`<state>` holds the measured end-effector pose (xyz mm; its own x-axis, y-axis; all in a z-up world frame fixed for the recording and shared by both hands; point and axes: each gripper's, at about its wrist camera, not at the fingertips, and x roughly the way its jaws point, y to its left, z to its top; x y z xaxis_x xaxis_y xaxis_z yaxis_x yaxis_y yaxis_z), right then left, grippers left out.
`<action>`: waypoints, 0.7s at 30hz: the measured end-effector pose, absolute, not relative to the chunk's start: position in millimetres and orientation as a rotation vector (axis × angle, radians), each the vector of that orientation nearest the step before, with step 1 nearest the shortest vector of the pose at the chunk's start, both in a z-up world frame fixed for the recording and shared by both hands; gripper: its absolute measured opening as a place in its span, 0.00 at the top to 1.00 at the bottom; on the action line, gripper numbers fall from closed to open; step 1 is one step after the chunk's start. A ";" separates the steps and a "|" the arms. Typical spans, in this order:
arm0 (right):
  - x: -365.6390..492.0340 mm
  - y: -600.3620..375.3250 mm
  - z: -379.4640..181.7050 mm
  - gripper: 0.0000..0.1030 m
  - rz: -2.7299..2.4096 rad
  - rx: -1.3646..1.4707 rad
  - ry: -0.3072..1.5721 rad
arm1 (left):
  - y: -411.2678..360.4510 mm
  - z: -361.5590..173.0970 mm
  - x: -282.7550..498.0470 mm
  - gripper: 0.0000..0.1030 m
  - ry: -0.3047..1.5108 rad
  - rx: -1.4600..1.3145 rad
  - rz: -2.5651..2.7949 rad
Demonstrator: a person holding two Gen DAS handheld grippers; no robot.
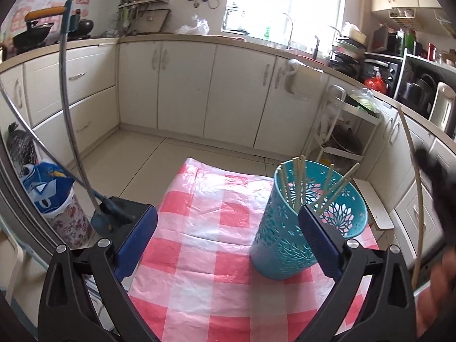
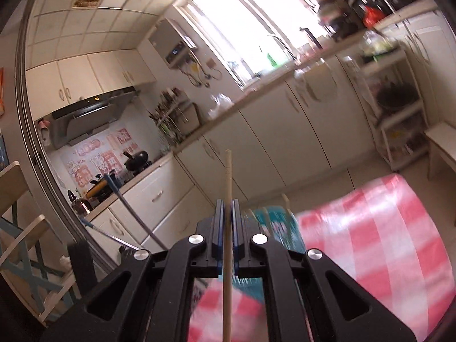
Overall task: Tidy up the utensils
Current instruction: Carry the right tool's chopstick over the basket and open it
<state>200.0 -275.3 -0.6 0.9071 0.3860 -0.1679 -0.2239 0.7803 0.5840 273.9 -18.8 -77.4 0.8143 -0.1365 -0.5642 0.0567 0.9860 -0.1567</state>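
While my left gripper (image 1: 228, 222) hangs above the table with its jaws wide apart and nothing between them, I see its blue rubber pads (image 1: 319, 239) standing on both sides of the view. Behind the right pad stands the teal holder (image 1: 285, 245), a round plastic cup with flower-shaped cut-outs in its wall, upright on the tablecloth (image 1: 199, 228). This cloth is thin plastic, a little wrinkled, with pink and white squares. Several pale wooden chopsticks (image 1: 297, 182) lean inside the holder, their thin straight ends pointing up above the rim.

My right gripper (image 2: 228, 213) has its jaws together, clamped on one more chopstick (image 2: 227, 228), a slim light-wood stick that passes between the pads and sticks out in front. In the left wrist view this same stick shows at the right edge, beside a blurred dark shape. Below the right gripper the holder and cloth appear only as a blur.
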 end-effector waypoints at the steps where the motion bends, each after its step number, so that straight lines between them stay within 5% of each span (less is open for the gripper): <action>1: 211.9 -269.7 6.6 0.94 0.321 0.566 0.269 | -18.6 -77.3 273.8 0.08 0.611 -0.134 -0.098; 11: 292.6 -238.4 -1.2 0.94 0.125 0.423 0.304 | -26.6 -74.4 268.9 0.08 0.589 -0.081 -0.111; 21: 275.1 -211.4 -26.2 0.94 0.122 0.250 0.384 | -28.0 -73.2 266.9 0.08 0.597 -0.086 -0.129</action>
<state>275.1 -211.4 -26.2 0.9201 0.1650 -0.3552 -0.0708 0.9621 0.2635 266.9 -28.0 -73.2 0.8192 -0.1453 -0.5548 0.0958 0.9885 -0.1174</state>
